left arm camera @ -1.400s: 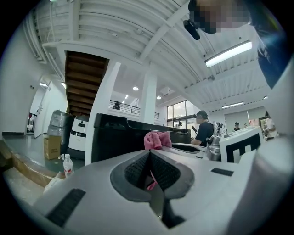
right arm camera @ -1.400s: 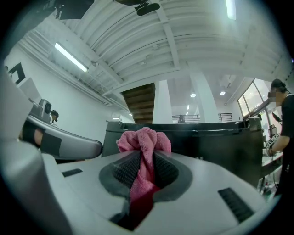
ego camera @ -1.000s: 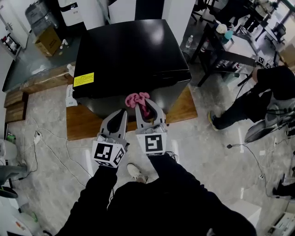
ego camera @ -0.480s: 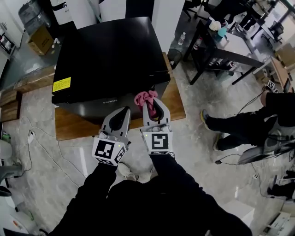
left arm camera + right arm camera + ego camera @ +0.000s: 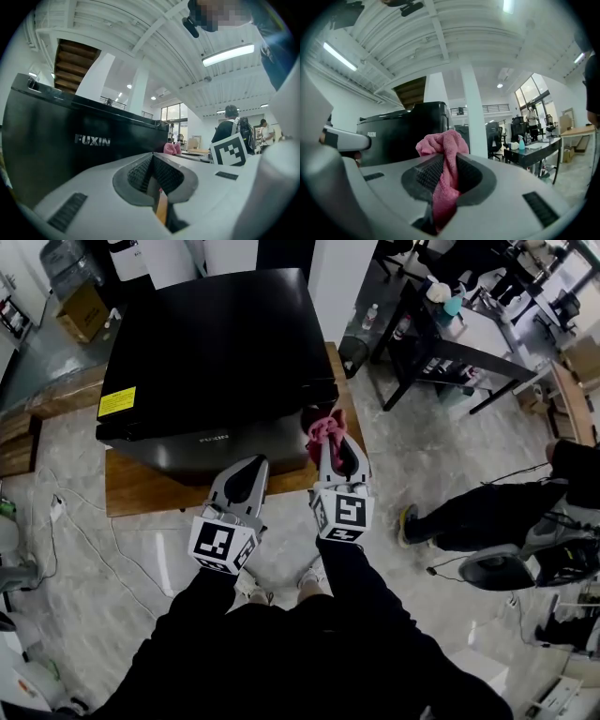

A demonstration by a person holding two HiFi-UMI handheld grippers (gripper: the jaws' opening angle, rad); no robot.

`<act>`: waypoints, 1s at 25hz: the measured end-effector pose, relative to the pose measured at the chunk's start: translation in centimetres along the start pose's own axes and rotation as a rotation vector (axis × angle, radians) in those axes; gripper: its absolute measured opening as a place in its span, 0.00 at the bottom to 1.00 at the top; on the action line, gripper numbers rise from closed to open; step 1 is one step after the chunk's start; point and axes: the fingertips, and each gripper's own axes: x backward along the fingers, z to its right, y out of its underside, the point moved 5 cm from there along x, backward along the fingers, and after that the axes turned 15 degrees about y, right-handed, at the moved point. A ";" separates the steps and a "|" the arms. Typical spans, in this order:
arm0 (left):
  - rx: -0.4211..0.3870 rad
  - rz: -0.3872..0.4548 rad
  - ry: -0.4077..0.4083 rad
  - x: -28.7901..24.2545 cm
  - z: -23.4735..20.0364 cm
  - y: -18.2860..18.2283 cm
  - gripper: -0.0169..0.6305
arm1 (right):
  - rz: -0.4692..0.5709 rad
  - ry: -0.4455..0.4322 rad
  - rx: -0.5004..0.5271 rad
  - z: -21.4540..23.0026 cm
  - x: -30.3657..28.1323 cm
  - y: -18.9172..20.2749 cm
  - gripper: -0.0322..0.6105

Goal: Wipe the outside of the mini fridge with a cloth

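The front face of the glossy black mini fridge [image 5: 216, 343], set on a low wooden bench [image 5: 127, 491], is seen only steeply from above and its right wall is hidden. Whether the crumpled pink terry cloth [image 5: 323, 427] actually touches the fridge's front right corner cannot be made out. The cloth is clamped between the jaws of the right tool [image 5: 326, 444], its lower part buried in them, while the left tool [image 5: 251, 467] is closed on nothing just before the fridge's front; a dark desk [image 5: 469, 338] and a person's dark-clad legs [image 5: 469, 517], partly cut off, are seen well apart at the right.
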 end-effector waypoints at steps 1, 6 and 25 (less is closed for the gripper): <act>0.001 -0.001 -0.005 0.6 -0.1 0.2 0.04 | -0.011 0.022 -0.012 0.6 0.2 0.2 0.16; 0.004 0.003 -0.042 4.9 -1.9 1.4 0.04 | -0.023 0.044 -0.028 0.3 3.1 1.1 0.16; 0.017 -0.135 -0.268 22.1 -12.9 12.1 0.04 | -0.199 -0.365 0.063 -28.3 9.1 15.7 0.16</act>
